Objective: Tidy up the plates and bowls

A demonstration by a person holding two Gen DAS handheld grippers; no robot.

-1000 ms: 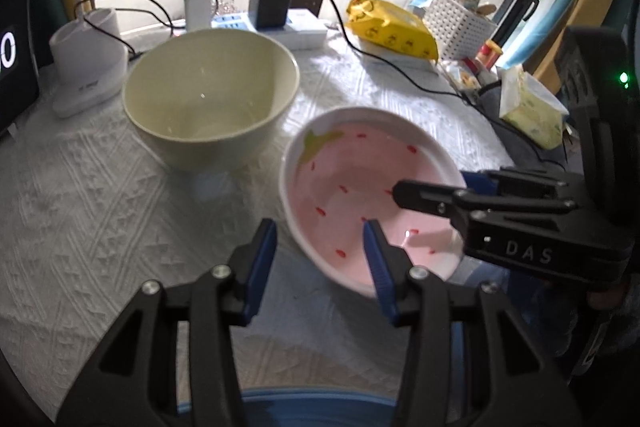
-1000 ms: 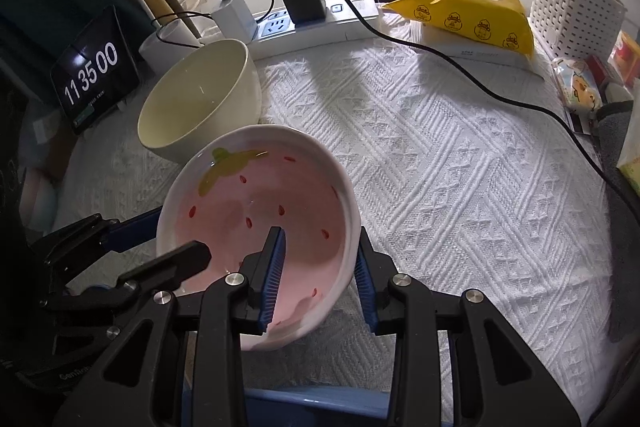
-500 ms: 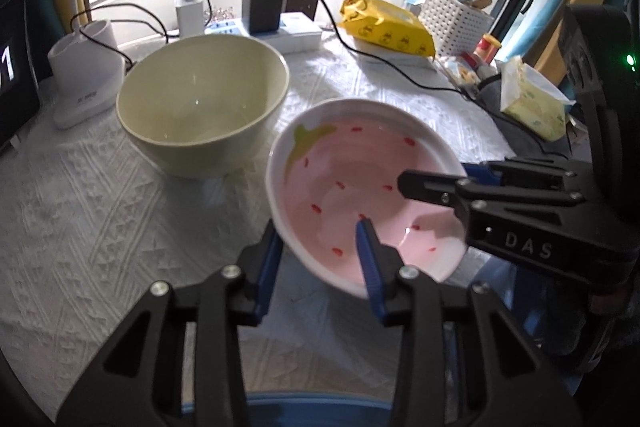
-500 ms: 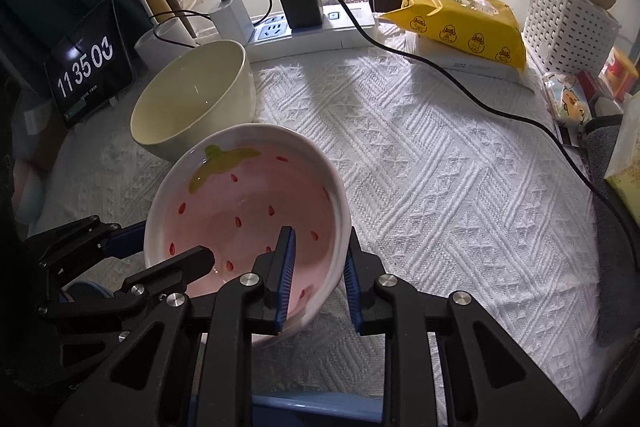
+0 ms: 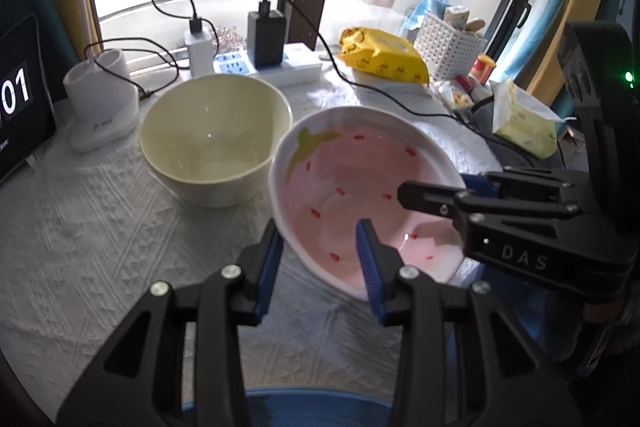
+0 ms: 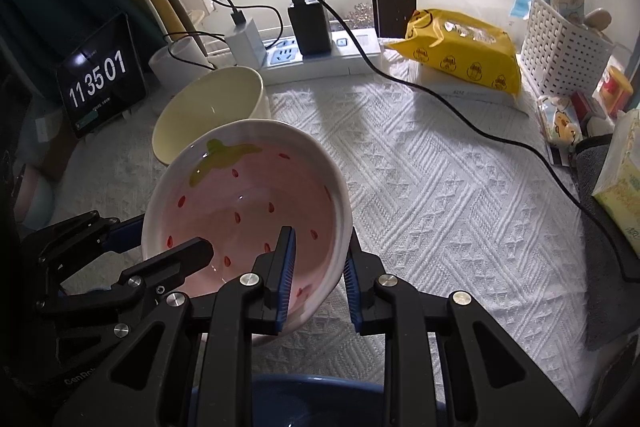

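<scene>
Left wrist view: left gripper (image 5: 320, 259) pinches near rim of pink strawberry bowl (image 5: 352, 187), raised just beside cream bowl (image 5: 216, 139) near table's (image 5: 80, 247) far edge; right gripper (image 5: 432, 193) clamps opposite rim.

Right wrist view: right gripper (image 6: 318, 267) pinches bowl wall (image 6: 248, 203), one pad inside, one outside. Glazed ceramic: likely stiff, slippery, breakable; rim best hold.

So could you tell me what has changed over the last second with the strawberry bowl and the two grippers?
Both grippers closed onto the pink strawberry bowl: the left gripper pinches its near rim, the right gripper the opposite rim, and the bowl has come up off the tablecloth. The cream bowl stayed put.
</scene>
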